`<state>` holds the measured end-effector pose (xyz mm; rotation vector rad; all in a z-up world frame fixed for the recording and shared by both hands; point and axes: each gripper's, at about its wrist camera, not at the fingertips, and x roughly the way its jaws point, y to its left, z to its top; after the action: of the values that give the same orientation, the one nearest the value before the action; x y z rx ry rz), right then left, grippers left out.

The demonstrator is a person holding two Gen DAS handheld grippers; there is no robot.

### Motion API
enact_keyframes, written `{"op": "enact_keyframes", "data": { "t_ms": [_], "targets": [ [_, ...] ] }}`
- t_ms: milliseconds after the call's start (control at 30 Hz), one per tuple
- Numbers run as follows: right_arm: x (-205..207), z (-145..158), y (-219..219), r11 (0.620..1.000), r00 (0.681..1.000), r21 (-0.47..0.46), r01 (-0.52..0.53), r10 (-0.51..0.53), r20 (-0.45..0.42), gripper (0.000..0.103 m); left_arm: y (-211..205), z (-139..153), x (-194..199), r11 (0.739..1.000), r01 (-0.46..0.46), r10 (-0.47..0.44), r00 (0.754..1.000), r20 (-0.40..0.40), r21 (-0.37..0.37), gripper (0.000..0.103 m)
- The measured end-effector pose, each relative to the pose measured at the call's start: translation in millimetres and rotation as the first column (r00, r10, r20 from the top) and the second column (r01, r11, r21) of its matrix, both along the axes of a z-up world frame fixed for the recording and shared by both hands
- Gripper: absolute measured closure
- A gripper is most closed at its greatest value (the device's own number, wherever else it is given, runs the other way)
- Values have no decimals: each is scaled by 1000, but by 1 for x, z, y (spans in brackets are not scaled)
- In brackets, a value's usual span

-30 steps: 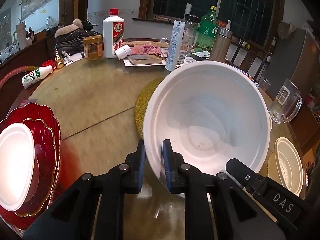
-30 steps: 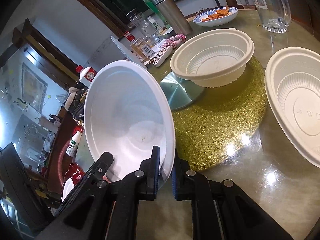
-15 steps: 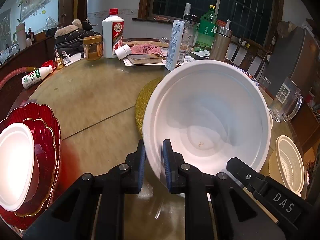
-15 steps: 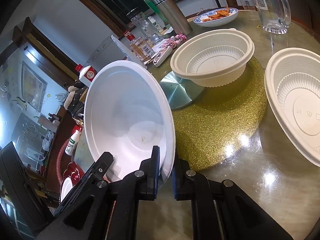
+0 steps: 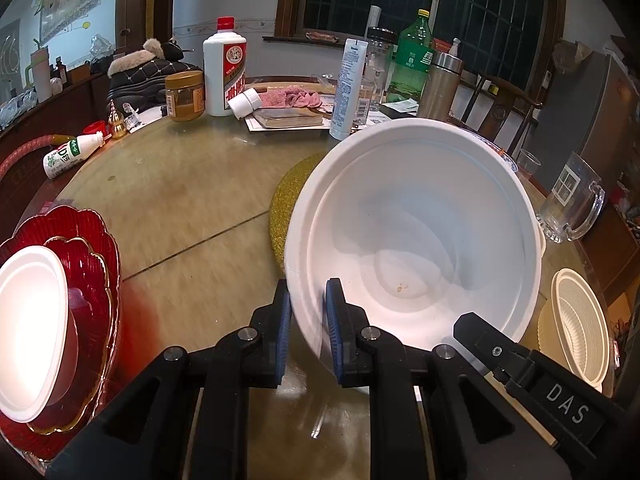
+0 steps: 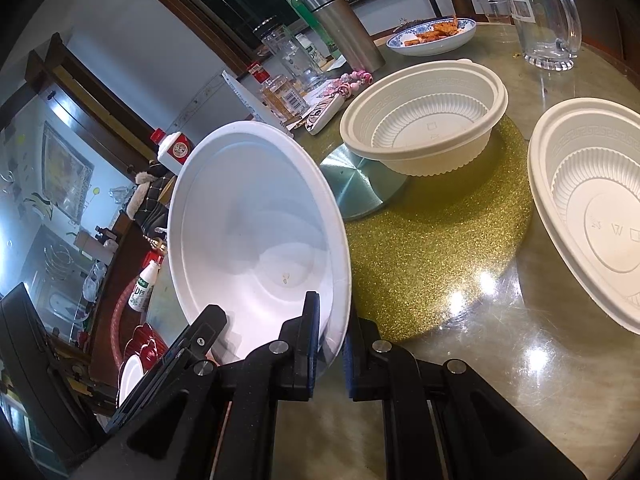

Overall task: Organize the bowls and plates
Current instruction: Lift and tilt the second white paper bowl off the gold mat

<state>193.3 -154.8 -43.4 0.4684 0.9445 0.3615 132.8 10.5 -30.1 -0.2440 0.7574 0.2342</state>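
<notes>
The round table point(image 5: 192, 208) has a glossy, scuffed olive top with a gold glitter mat point(image 6: 436, 248) at its centre. Above it, tilted on edge, hangs the smooth white foam bowl point(image 5: 420, 232), the biggest dish in either view. The left gripper point(image 5: 306, 320) pinches its rim at 7 o'clock; the right gripper point(image 6: 330, 332) clamps the rim too, seen at 6 o'clock in its own view. Only the left camera shows the scalloped red glass plates point(image 5: 96, 264) at 9 o'clock, stacked, with a small white dish point(image 5: 28, 324) lying in them. Only the right camera plainly shows two ribbed cream plastic bowls: one point(image 6: 424, 120) on the mat at 1 o'clock, another point(image 6: 592, 204) at 3 o'clock.
</notes>
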Motion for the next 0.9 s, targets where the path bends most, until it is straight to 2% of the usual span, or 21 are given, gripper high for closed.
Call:
{"op": "enact_keyframes", "data": {
  "t_ms": [900],
  "targets": [
    [-2, 3, -1, 1000, 1000, -5, 4, -4, 25, 93, -3, 3, -3, 1000, 5, -5, 1000, 18, 9, 88]
  ]
}}
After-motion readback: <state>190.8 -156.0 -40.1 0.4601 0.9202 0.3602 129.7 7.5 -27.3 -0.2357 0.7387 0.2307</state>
